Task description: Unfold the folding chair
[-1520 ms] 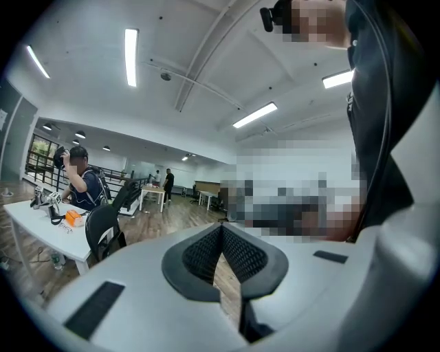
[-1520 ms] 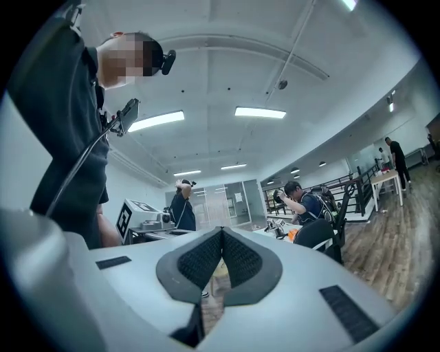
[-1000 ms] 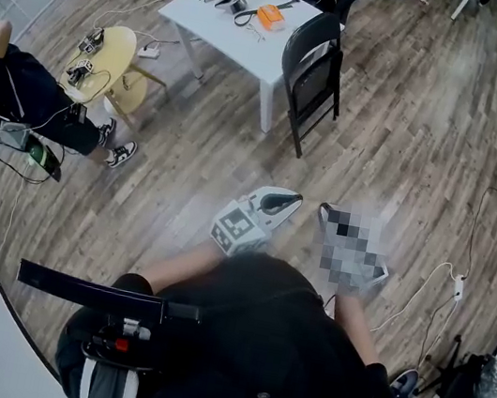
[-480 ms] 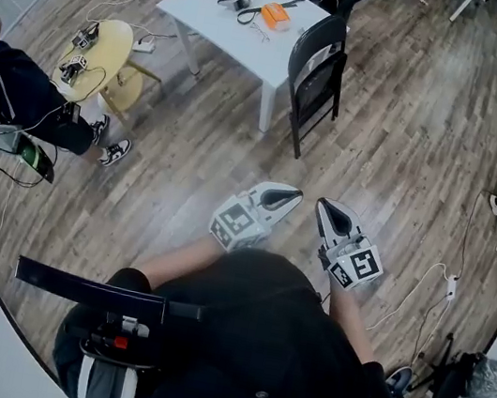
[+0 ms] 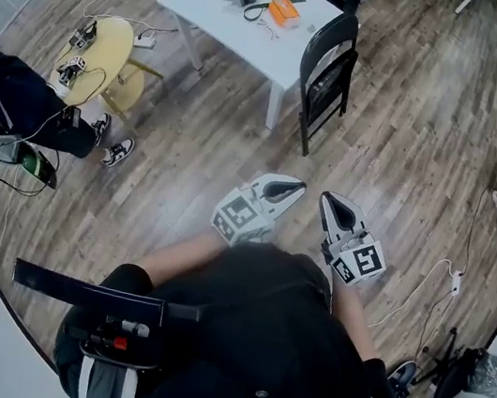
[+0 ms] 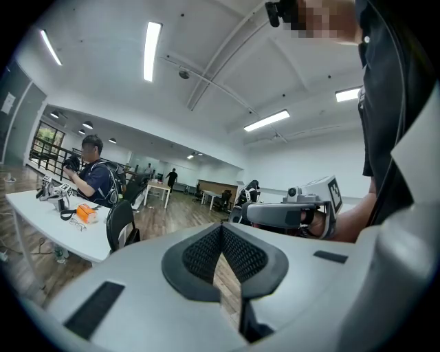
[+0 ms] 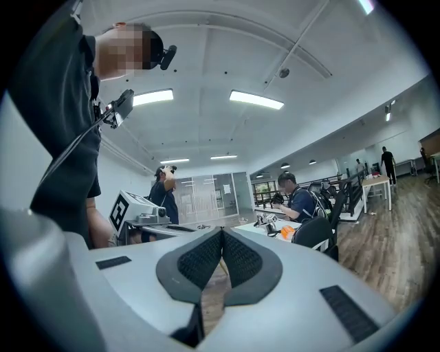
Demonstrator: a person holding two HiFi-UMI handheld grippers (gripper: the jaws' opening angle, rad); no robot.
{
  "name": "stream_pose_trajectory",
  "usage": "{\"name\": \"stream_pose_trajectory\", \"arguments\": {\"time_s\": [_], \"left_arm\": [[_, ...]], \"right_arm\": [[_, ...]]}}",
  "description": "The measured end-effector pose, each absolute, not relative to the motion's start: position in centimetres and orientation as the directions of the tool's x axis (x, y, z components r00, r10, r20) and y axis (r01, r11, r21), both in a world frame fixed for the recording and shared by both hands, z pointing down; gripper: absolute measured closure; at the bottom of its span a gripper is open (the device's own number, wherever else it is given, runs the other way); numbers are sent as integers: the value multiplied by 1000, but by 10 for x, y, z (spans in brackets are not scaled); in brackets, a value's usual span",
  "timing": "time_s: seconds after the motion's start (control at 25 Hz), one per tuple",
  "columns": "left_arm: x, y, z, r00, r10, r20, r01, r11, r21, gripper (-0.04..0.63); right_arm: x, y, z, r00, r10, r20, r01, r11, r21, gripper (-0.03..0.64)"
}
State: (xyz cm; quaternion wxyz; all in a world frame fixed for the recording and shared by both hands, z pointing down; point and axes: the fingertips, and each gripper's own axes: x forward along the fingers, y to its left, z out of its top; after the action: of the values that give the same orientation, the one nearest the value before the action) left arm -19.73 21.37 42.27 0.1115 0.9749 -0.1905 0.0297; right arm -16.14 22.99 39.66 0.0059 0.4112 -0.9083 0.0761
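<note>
Ahead of both tools, well apart, stands the white desk [image 5: 238, 39]. The black folding chair [image 5: 331, 82] stands folded at its near corner, long axis upright, backrest uppermost. Your left tool [image 5: 291, 188] and right tool [image 5: 329, 202] are fully closed, holding nothing.

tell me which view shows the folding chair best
The head view: the black folding chair stands in full, backrest to feet, at the white table's corner. The left gripper view and right gripper view each show only its upper part, small and far off.
</note>
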Motion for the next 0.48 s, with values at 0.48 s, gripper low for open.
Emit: {"name": "stream_pose_trajectory", "arguments": {"time_s": [0.48], "left_arm": [[-161, 154, 433, 908, -401, 123, -418, -886, 200, 591]], "right_arm": [[-122, 170, 406, -679, -731, 68, -732, 667, -140, 607]]}}
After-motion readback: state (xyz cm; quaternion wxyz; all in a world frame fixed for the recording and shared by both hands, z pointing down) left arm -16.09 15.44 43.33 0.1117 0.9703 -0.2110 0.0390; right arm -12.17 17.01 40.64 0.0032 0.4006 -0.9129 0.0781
